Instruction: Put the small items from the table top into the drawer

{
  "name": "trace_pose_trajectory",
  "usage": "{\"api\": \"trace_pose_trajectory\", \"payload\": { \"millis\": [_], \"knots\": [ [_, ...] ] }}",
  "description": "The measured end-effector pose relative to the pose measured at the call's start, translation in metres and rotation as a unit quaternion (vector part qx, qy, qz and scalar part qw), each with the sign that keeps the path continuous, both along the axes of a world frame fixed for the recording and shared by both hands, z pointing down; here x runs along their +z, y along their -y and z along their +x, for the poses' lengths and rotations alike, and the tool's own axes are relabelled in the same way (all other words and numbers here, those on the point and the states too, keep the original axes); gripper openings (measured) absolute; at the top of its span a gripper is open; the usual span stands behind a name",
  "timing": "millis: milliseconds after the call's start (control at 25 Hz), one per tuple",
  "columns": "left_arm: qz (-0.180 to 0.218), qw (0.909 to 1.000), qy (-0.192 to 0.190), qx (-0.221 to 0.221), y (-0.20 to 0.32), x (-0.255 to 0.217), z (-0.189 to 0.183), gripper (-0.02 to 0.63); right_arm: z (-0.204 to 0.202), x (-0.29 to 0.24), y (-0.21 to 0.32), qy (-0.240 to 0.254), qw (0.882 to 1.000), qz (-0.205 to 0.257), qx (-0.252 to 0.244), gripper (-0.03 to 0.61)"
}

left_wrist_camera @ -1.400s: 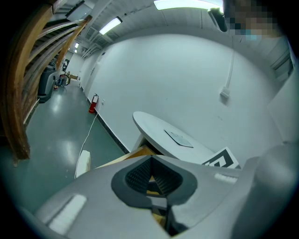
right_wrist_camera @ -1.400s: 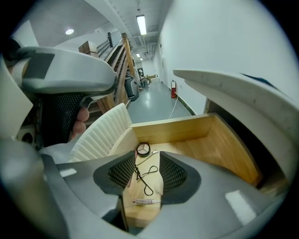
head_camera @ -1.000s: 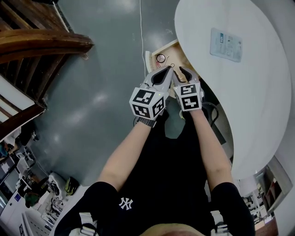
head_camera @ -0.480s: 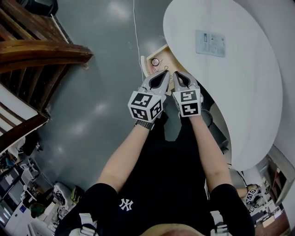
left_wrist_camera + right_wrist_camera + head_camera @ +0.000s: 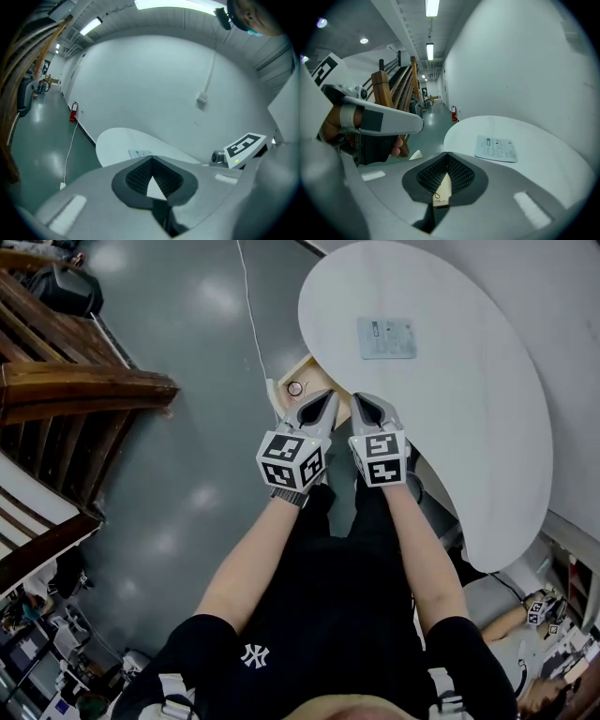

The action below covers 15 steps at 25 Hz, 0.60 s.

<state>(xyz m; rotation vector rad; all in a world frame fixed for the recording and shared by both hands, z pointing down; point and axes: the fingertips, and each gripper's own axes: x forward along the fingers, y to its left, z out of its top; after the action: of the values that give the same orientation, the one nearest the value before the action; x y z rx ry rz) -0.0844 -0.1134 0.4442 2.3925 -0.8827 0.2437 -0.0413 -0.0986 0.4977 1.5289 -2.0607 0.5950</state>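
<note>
Both claws, left (image 5: 328, 396) and right (image 5: 362, 399), are closed and empty, side by side above the open drawer (image 5: 305, 371) at the table (image 5: 487, 427) edge. The flat packet (image 5: 386, 337) lies on the table just ahead, long axis crosswise to the claws. The right claw is nearer.

Glossy grey floor (image 5: 187, 456); probably a wooden staircase (image 5: 84, 390); plain white wall (image 5: 154, 84).

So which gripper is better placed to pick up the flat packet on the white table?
Right, probably. The right gripper is nearer the packet, which lies open to its view; the left gripper is farther off. Both have their jaws shut.
</note>
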Motion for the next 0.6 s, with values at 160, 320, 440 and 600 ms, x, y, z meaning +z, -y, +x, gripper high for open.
{"api": "trace_pose_trajectory", "payload": {
  "millis": [160,320,440,600],
  "knots": [
    [0.009,0.9995,-0.005,0.029,-0.005,-0.013,0.015,0.0,0.016,-0.02,-0.004,-0.005,1.0,0.007,0.029,0.028],
    [0.012,0.9982,-0.007,0.058,-0.015,-0.025,0.028,0.0,0.033,-0.034,-0.013,-0.01,0.998,0.013,0.062,0.028],
    [0.019,0.9966,-0.011,0.079,-0.018,-0.032,0.041,0.0,0.048,-0.039,-0.017,-0.008,0.996,0.017,0.088,0.028],
    [0.02,0.9953,-0.013,0.093,-0.018,-0.03,0.057,0.0,0.069,-0.034,-0.018,-0.003,0.994,0.016,0.112,0.028]
  ]
}}
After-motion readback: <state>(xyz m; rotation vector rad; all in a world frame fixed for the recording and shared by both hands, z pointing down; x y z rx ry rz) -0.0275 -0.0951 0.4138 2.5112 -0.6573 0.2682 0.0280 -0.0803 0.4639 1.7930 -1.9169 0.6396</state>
